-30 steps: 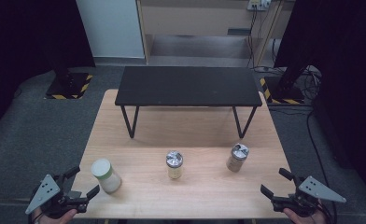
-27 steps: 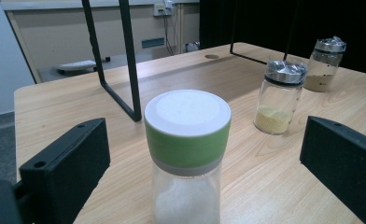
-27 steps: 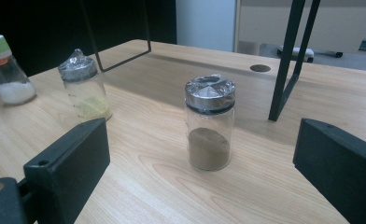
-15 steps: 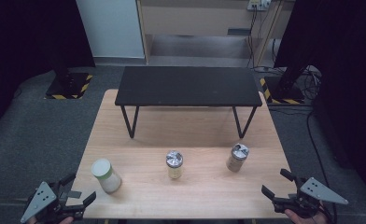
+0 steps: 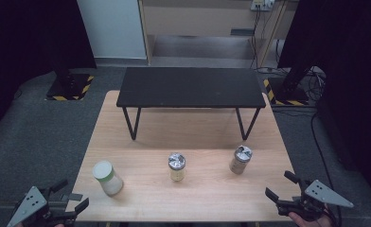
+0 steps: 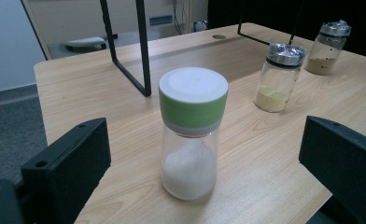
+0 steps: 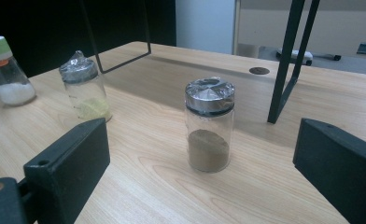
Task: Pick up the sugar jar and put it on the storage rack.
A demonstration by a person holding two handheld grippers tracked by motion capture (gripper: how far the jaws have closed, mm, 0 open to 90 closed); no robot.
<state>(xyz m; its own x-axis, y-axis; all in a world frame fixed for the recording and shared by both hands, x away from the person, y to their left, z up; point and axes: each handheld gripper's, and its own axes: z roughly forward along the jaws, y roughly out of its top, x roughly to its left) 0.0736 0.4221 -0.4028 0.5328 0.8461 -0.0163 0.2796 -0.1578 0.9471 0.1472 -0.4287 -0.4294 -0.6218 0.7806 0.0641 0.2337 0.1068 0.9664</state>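
Observation:
Three jars stand in a row on the wooden table (image 5: pixel 198 132). At the left is a green-lidded jar of white powder (image 5: pixel 107 177) (image 6: pixel 193 133). The middle holds a silver-lidded jar of yellow powder (image 5: pixel 176 166) (image 7: pixel 84 86), and a jar of brown powder (image 5: pixel 240 159) (image 7: pixel 209 130) stands at the right. My left gripper (image 5: pixel 71 194) is open off the table's front left corner, and its fingers (image 6: pixel 69 168) frame the green-lidded jar from a short way back. My right gripper (image 5: pixel 280 184) is open at the front right edge and faces the brown jar, apart from it.
A low black table (image 5: pixel 190 87) on thin metal legs stands on the far half of the wooden table. Grey carpet surrounds the table, with dark stands at both sides. A bare strip of wood runs along the front between the jars and the edge.
My left gripper has drawn back and down toward the front left corner, away from the green-lidded jar. The right gripper has barely shifted. The jars have not moved.

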